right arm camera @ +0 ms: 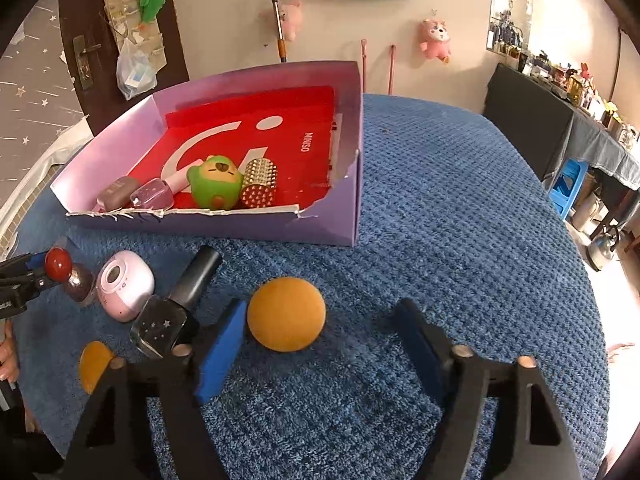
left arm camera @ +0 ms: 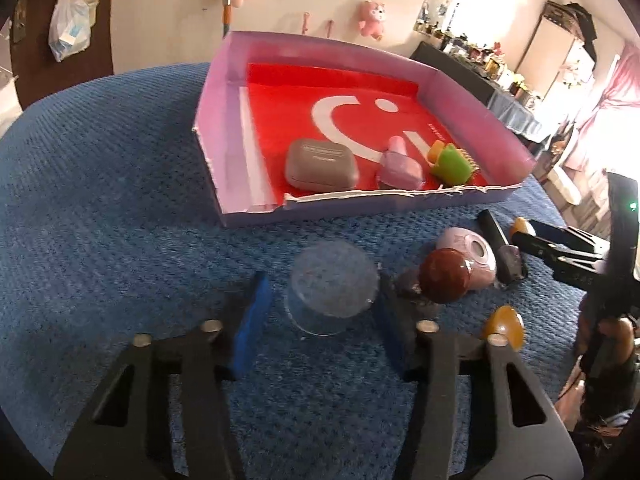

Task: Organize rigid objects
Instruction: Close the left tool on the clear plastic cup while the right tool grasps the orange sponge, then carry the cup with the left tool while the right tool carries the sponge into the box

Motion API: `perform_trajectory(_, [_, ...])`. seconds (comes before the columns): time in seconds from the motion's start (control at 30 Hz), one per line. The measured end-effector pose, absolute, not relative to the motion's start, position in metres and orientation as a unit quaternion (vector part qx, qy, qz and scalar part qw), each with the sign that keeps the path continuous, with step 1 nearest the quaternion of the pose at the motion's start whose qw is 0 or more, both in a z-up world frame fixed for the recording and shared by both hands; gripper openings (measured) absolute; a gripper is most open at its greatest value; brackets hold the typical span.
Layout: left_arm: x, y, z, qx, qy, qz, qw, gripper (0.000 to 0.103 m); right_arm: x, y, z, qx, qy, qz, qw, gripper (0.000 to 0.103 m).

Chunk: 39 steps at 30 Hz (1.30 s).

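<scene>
My left gripper (left arm camera: 320, 300) hangs low over the blue textured surface (left arm camera: 120, 184), jaws spread wide with a clear plastic cup (left arm camera: 332, 286) standing mouth-down between the blue pads; I can't tell whether either pad touches it. Just to its right lie a dark red ball (left arm camera: 445, 276) and a pink round gadget (left arm camera: 472, 258), touching, with a dark nail polish bottle (left arm camera: 502, 246) beyond them.

My right gripper (right arm camera: 320, 332) is also wide open, gripping nothing. An orange ball (right arm camera: 286, 314) sits on the surface between its pads, close to the left pad (right arm camera: 222, 354) and well apart from the other. A second orange ball (right arm camera: 94, 364) lies at the left edge of that view.

The purple tray (right arm camera: 344, 216) with its red liner sits further back on the surface. Along its near wall are a grey case (left arm camera: 320, 164), a pink bottle (left arm camera: 400, 166), a green toy (right arm camera: 214, 182) and a studded gold cylinder (right arm camera: 259, 182), the last two touching
</scene>
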<state>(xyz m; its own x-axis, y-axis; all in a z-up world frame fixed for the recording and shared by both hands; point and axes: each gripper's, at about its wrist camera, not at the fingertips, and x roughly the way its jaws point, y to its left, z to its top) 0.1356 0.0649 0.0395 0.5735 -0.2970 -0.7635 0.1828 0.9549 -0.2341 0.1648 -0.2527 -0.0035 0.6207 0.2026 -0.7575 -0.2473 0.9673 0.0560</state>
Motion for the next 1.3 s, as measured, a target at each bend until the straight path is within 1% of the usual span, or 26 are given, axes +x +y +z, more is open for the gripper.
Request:
perform_trajectory(0.03, [0.136,0.064,0.039,-0.065,0.442,-0.138,0.884,0.039,0.164,-0.252,-0.004,-0.029,0.416,0.129,0.900,0.064])
perform_trajectory(0.1, [0.135,0.065,0.041,-0.067,0.439,-0.137,0.886,0.038,0.161,-0.247,-0.003,-0.037,0.410,0.140,0.900,0.051])
perform_trajectory(0.13, [0.134,0.065,0.043,-0.066,0.436,-0.136,0.887,0.038,0.159,-0.245,-0.003,-0.038,0.408,0.145,0.901,0.040])
perform_trajectory(0.4, [0.129,0.064,0.059,-0.060,0.419,-0.142,0.895,0.038,0.150,-0.248,0.007,-0.035,0.389,0.151,0.908,0.040])
perform_trajectory(0.77, [0.125,0.062,0.061,-0.059,0.414,-0.143,0.897,0.038,0.147,-0.250,0.008,-0.028,0.390,0.155,0.907,0.040])
perform_trajectory(0.93, [0.128,0.057,0.081,-0.050,0.394,-0.155,0.905,0.038,0.149,-0.251,0.021,-0.025,0.378,0.167,0.910,0.040])
perform_trajectory(1.13, [0.163,0.042,0.110,-0.037,0.387,-0.192,0.901,0.038,0.174,-0.235,0.064,-0.041,0.338,0.195,0.920,0.040])
perform_trajectory(1.2, [0.180,0.032,0.114,-0.022,0.393,-0.198,0.898,0.038,0.190,-0.227,0.072,-0.042,0.341,0.211,0.915,0.040])
perform_trajectory(1.3, [0.213,0.019,0.109,-0.014,0.425,-0.214,0.880,0.038,0.222,-0.208,0.076,-0.055,0.360,0.220,0.905,0.040])
